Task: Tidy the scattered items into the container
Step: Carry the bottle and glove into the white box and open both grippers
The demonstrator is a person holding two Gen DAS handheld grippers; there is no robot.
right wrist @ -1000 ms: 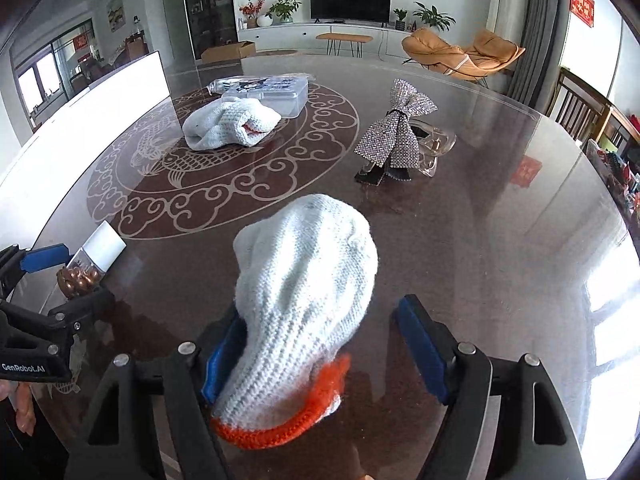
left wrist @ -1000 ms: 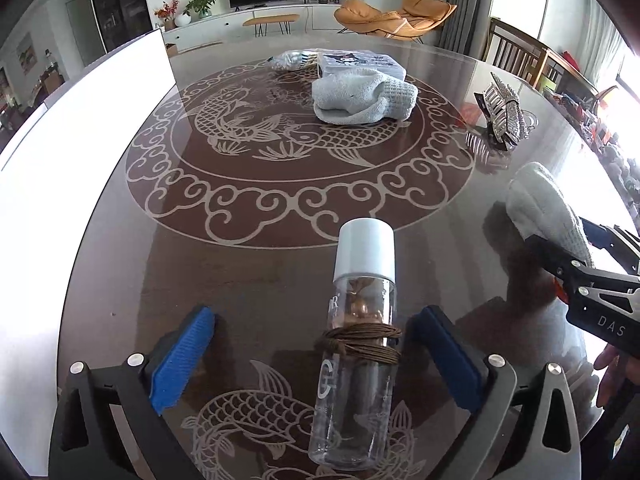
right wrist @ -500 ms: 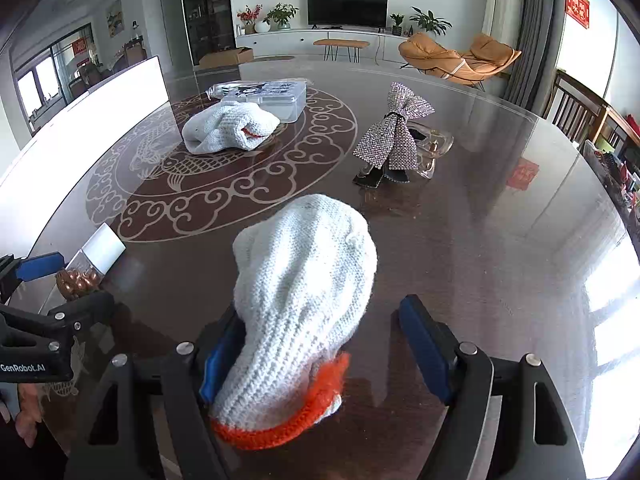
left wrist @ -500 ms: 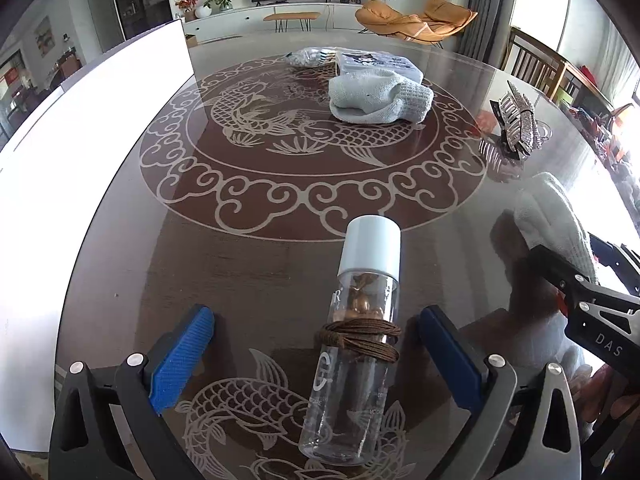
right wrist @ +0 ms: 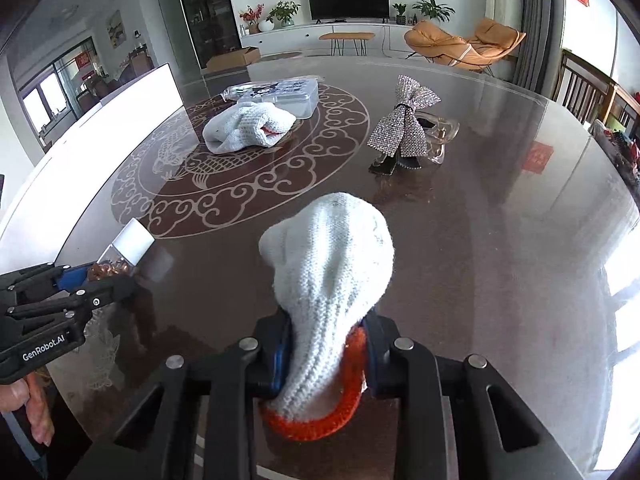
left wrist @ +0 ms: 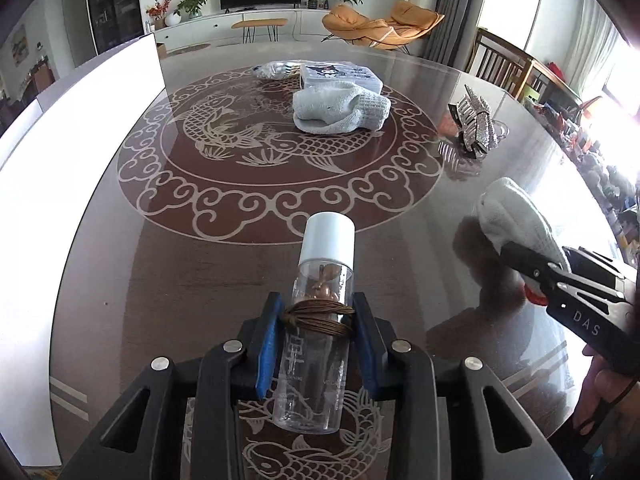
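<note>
**Ana:** Two grabs on at once! Left tongs (left wrist: 314, 322) are clamped on the clear bottle (left wrist: 316, 332), blue pads squeezing it right at the brown cord wound round its middle, white cap pointing away across the table (left wrist: 120, 280).

**Ben:** And the right tongs (right wrist: 326, 344) are pinched shut on the white knit glove (right wrist: 332, 280), low down by the orange cuff, so the fingers end flops forward over the glass.

**Ana:** Smart holds, I'd say. Mid-body on the bottle stops it swinging; a cuff grip bunches the glove into one lump for carrying.

**Ben:** Where's it all going? My guess is the clear lidded box (right wrist: 280, 94) at the far side of the fish pattern, with the cartoon print on top.

**Ana:** It looks closed from here, though I can't really tell. A second glove (right wrist: 248, 128) lies heaped right against it, and something in clear wrap sits behind, too small to name.

**Ben:** Sparkly bow clip (right wrist: 404, 128) off to the right, leaning on a clear clip I can barely trace.

**Ana:** Can't tell whether the bottle is lifted or resting; its base is cut off by the tongs.

**Ben:** Same for the glove: the cuff's underside is hidden.
</note>
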